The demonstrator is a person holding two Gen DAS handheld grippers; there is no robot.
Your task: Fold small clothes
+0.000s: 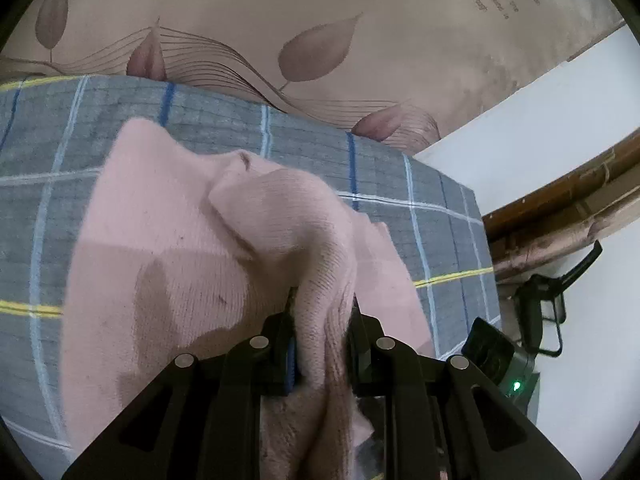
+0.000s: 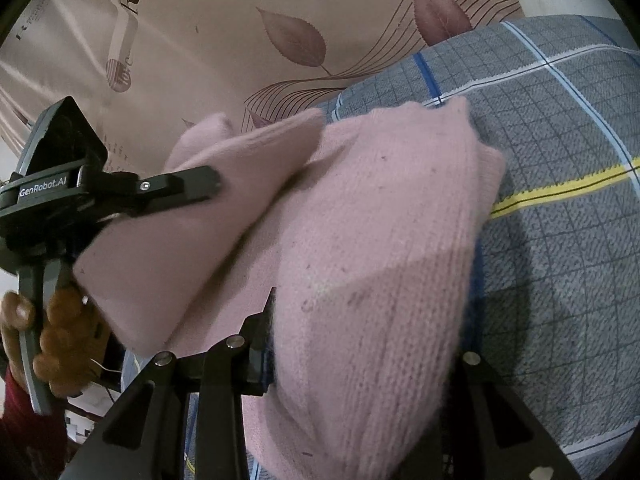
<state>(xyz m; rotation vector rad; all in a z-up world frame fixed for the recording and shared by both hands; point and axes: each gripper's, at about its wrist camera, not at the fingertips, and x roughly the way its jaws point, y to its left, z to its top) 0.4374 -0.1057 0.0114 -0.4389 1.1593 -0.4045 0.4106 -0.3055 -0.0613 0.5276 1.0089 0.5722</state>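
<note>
Two hand-held grippers pinch one pink knitted garment (image 1: 192,240) over a grey checked cloth (image 1: 40,152). The left gripper (image 1: 322,320) has its jaws pressed onto a bunched fold of the knit, which rises toward 12 o'clock and hides most of both fingers. In the right wrist view that same tool enters from 9 o'clock, one black finger (image 2: 180,188) lying across a raised, motion-blurred flap; a hand (image 2: 60,332) grips its handle at 8 o'clock, partly cut off by the frame edge. The right gripper (image 2: 360,320) clamps the garment's near edge; only its left finger shows, the other buried under the wool. The garment spreads toward 1 o'clock across the checked cloth. Beyond, at 11 o'clock, lies a pinkish sheet printed with leaves (image 2: 296,40) and lettering too cropped to read.
</note>
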